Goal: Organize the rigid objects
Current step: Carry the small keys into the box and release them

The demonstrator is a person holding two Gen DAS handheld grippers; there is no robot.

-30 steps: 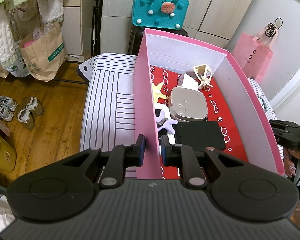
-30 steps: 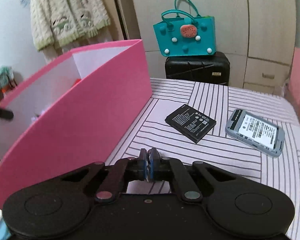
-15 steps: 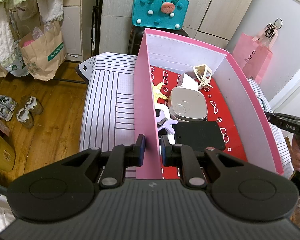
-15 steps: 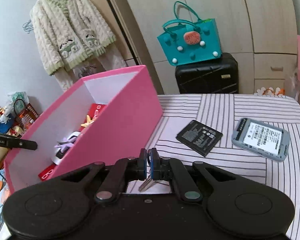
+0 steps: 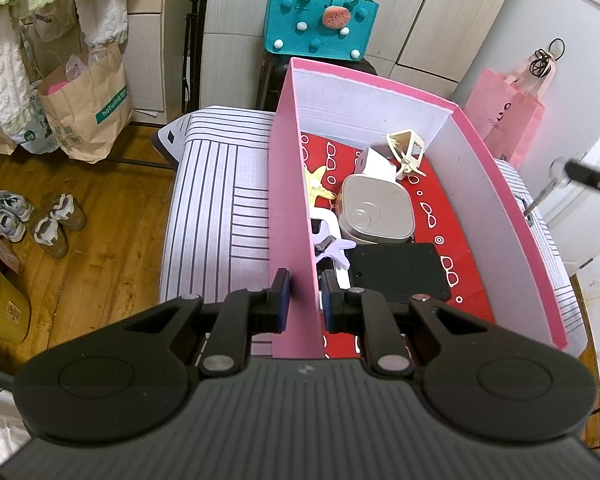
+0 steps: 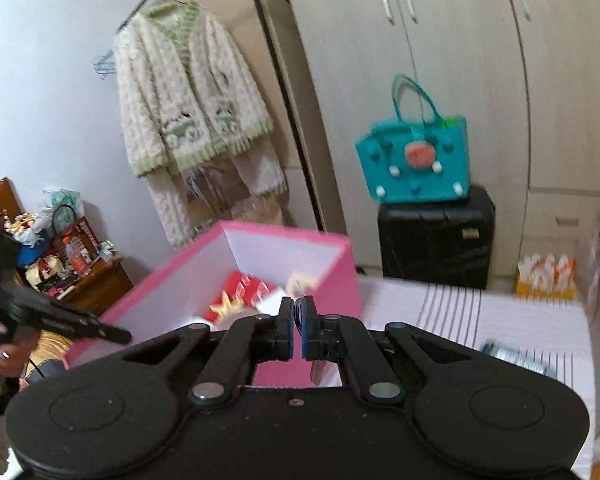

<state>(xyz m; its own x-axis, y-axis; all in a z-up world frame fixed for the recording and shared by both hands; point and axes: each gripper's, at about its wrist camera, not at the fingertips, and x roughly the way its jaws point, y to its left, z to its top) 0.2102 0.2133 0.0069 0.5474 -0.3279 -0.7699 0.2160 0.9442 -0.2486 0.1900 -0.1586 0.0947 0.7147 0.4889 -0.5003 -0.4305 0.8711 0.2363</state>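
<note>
The right gripper (image 6: pixel 296 330) has risen off the striped desk (image 6: pixel 480 320) since a second ago and now hangs above the pink box (image 5: pixel 290 208), closed on a small metal piece, seemingly a key. Box-side, the left gripper (image 5: pixel 304 300) still straddles the near wall, pads apart, steadying it. Likely next is a drop among the tin (image 5: pixel 374 210) and black case (image 5: pixel 400 272) inside the box.
</note>
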